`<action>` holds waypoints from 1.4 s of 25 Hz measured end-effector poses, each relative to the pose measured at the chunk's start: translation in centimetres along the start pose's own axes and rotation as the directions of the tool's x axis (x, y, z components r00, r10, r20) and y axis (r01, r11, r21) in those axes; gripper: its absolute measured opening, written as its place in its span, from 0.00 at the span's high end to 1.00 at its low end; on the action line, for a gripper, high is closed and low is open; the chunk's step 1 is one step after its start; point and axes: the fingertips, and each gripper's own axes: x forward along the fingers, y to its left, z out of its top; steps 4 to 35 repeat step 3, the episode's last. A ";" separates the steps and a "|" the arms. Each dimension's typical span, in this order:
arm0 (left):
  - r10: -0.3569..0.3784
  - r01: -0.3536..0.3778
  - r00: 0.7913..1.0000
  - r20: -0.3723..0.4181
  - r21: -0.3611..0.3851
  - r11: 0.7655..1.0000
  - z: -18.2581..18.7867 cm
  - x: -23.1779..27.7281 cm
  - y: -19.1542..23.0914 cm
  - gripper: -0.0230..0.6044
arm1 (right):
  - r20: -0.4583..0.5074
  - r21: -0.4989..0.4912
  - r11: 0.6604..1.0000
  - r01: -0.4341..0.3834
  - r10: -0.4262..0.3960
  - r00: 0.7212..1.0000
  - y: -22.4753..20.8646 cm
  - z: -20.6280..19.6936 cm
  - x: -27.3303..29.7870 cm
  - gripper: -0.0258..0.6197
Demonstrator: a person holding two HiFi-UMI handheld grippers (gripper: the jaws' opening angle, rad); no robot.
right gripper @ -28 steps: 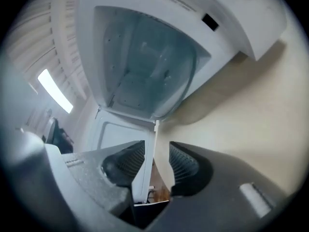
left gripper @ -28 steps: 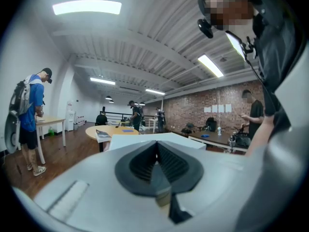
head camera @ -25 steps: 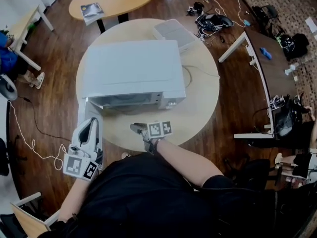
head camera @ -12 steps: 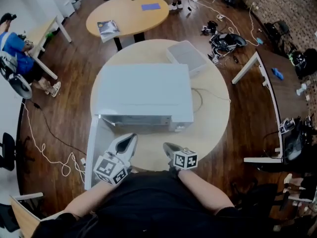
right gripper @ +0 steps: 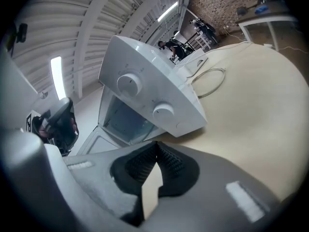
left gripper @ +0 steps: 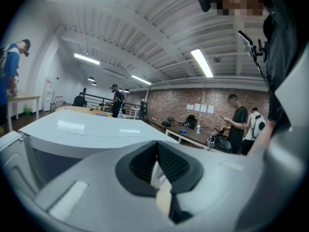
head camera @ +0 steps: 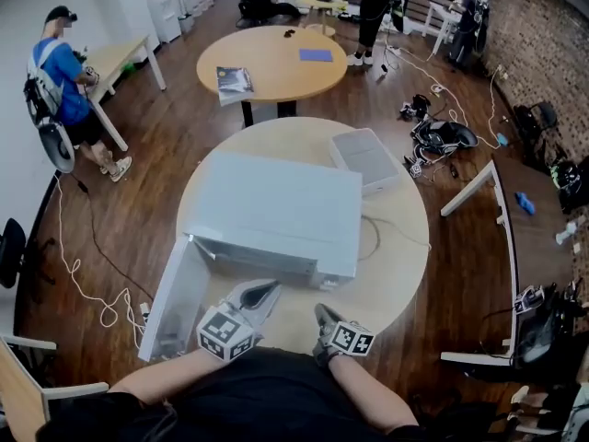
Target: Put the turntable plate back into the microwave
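Microwaves: one white microwave (head camera: 276, 215) in the middle of the near round table (head camera: 400, 265); its door (head camera: 175, 297) is swung wide toward 7 o'clock.
Dials: two dials (right gripper: 129, 84) on its front panel.
Cavity (right gripper: 123, 120): open to the right gripper view, but too dim to tell what it holds.
Turntable plate: not made out in any view.
Grippers: two, both at 6 o'clock of the microwave, by the table's near edge.
Left gripper (head camera: 270, 290): claw pressed together, nothing in it.
Right gripper (head camera: 320, 309): claw pressed together, nothing in it.
Bins: one clear plastic bin (head camera: 366, 159) on the same table at 1 o'clock of the microwave; contents cannot be told.
Cables: one cable (head camera: 373, 238) looped at 3 o'clock.
Far round table (head camera: 276, 63): one, at 12 o'clock, bearing one book (head camera: 235, 81) and one blue sheet (head camera: 316, 55).
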 end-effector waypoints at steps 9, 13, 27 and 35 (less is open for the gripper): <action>0.010 -0.010 1.000 -0.015 -0.003 1.000 -0.4 -0.3 0.1 0.96 | 0.031 0.037 0.999 -0.015 0.014 0.999 0.1 -0.7 -0.6 0.96; 0.010 -0.010 1.000 -0.015 -0.003 1.000 -0.4 -0.3 0.1 0.96 | 0.031 0.037 0.999 -0.015 0.014 0.999 0.1 -0.7 -0.6 0.96; 0.010 -0.010 1.000 -0.015 -0.003 1.000 -0.4 -0.3 0.1 0.96 | 0.031 0.037 0.999 -0.015 0.014 0.999 0.1 -0.7 -0.6 0.96; 0.010 -0.010 1.000 -0.015 -0.003 1.000 -0.4 -0.3 0.1 0.96 | 0.031 0.037 0.999 -0.015 0.014 0.999 0.1 -0.7 -0.6 0.96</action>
